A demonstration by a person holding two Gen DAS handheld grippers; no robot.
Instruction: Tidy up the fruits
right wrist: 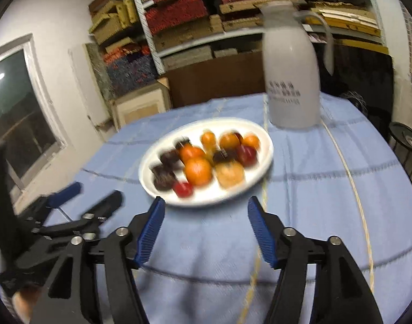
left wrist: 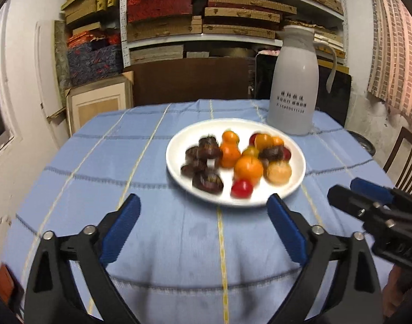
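Lying on a white plate (left wrist: 176, 167) in the middle of the table, the fruits (left wrist: 247, 168) are all together in one heap. On the left part of the plate there are dark brown pieces (left wrist: 206, 159). To the right of them there are orange fruits, one pale yellow fruit (left wrist: 278, 172) and a few red ones; one small red fruit (left wrist: 241, 188) lies at the near rim. Both views are blurred, so I cannot tell the exact kinds.

The table has a blue cloth (left wrist: 124, 162) with pale stripes. A white jug (left wrist: 295, 81) with a handle stands behind the plate, to the right, apart from it.

The left gripper (left wrist: 204, 203) hovers over the cloth, just before the near rim of the plate. Its blue pads (left wrist: 122, 229) stand wide apart and nothing is between them. The right gripper (right wrist: 206, 203) is beside it, also just before the plate. Its jaws are apart too, less wide, and they hold nothing.

Behind the table there are shelves (left wrist: 206, 13) full of flat boxes.
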